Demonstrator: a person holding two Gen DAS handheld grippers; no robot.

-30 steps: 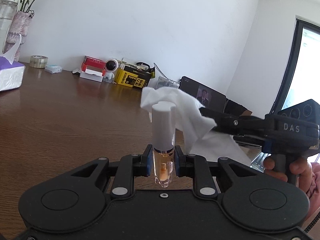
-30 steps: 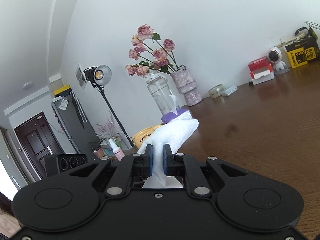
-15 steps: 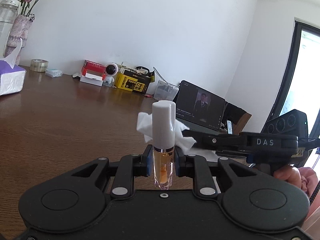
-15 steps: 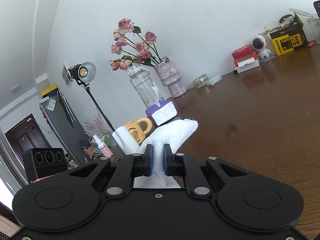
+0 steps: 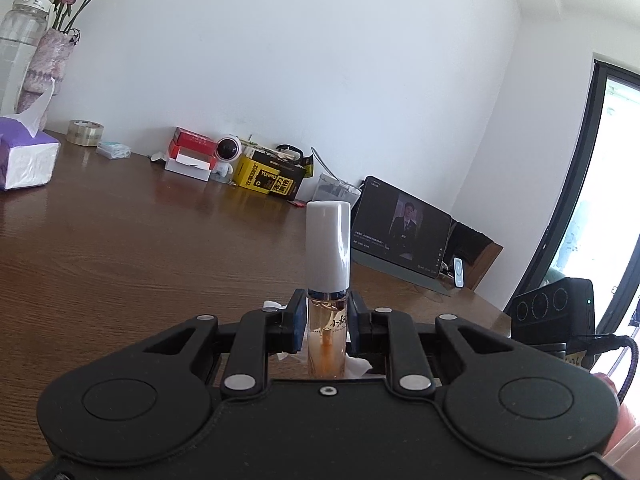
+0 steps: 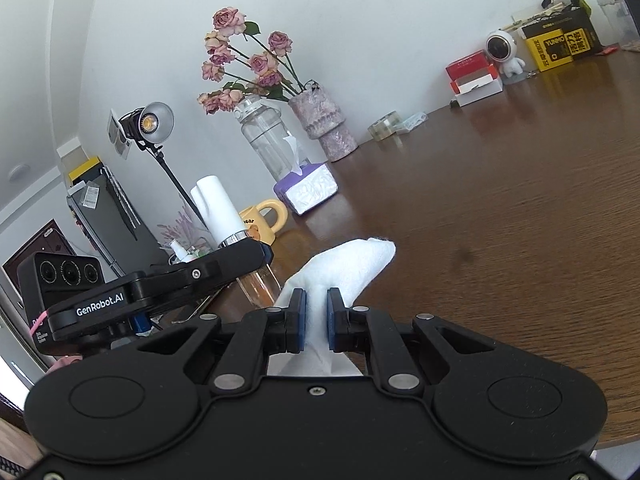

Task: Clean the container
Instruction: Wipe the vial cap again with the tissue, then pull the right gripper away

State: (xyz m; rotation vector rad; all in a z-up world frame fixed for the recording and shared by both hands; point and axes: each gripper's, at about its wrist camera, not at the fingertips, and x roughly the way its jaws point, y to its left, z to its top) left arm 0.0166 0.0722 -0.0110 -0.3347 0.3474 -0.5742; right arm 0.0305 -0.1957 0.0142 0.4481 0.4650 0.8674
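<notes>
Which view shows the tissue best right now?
Right wrist. There the white tissue is pinched between the right gripper fingers, its folded end sticking out forward in full view. In the left wrist view only small scraps of it peek out behind the left gripper, which holds the bottle.

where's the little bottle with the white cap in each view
Left wrist: the bottle stands upright at centre, clamped in the left hand-held gripper.
Right wrist: the bottle sits left of centre, tilted, in the same hand-held gripper.
Shared landmark: the purple tissue box on the table.
</notes>
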